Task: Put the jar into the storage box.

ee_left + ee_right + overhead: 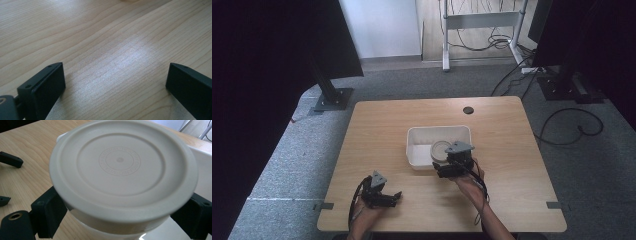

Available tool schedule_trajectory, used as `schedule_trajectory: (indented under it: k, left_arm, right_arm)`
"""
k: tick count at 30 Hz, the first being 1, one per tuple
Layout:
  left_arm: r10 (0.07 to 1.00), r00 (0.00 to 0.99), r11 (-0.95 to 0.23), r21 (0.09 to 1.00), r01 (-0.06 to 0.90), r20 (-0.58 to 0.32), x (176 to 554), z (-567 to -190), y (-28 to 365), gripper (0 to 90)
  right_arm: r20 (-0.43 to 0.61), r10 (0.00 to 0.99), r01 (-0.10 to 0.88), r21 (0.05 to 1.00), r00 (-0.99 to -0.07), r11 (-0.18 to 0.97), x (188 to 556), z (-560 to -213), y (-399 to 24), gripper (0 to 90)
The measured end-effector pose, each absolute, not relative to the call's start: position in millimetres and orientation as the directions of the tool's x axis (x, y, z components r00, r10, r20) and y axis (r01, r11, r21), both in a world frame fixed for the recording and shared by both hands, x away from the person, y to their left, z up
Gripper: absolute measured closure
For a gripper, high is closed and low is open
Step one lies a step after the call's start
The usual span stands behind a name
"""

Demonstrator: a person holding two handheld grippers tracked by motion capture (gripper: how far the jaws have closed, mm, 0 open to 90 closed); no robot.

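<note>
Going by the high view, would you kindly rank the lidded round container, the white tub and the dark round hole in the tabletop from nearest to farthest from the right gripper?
1. The lidded round container, between the jaws of the right gripper.
2. The white tub, just beyond, around the container.
3. The dark round hole, near the table's far edge.

Left gripper [398, 196] agape, right gripper [438, 169] clamped.

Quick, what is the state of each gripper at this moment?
Left gripper: open, holding nothing, above the table.
Right gripper: closed on the round lidded container, by the white bin.
</note>
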State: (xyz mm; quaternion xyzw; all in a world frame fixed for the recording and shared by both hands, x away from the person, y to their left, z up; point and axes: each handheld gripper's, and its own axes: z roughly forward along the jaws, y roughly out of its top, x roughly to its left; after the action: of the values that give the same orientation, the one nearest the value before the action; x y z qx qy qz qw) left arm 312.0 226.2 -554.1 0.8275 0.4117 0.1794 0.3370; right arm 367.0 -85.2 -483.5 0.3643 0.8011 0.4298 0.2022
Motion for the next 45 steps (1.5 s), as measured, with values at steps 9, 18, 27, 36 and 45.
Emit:
schedule_trajectory:
  k: [9,18,27,36,45]
  left_arm:
    - [0.802,0.597,-0.435,0.705,0.560,0.020,312.0,-554.0,226.2,2.0]
    - [0.802,0.597,-0.434,0.705,0.560,0.019,312.0,-554.0,226.2,2.0]
    - [0.803,0.596,-0.433,0.706,0.561,0.018,312.0,-554.1,226.1,2.0]
    - [0.803,0.596,-0.433,0.706,0.561,0.018,312.0,-554.1,226.1,2.0]
    - [0.803,0.596,-0.432,0.707,0.560,0.018,312.0,-554.2,226.1,2.0]
  right_arm:
    - [-0.016,0.757,0.406,0.836,-0.654,0.368,377.7,-484.7,-73.0,9.5]
    - [-0.003,0.764,0.414,0.839,-0.646,0.354,389.9,-489.2,-61.4,9.5]
    - [-0.029,0.769,0.417,0.827,-0.638,0.377,400.6,-499.0,-48.4,9.5]
    - [-0.037,0.782,0.439,0.811,-0.622,0.387,406.9,-514.3,-41.5,9.5]
    - [-0.019,0.795,0.473,0.794,-0.607,0.381,412.4,-525.6,-37.3,9.4]
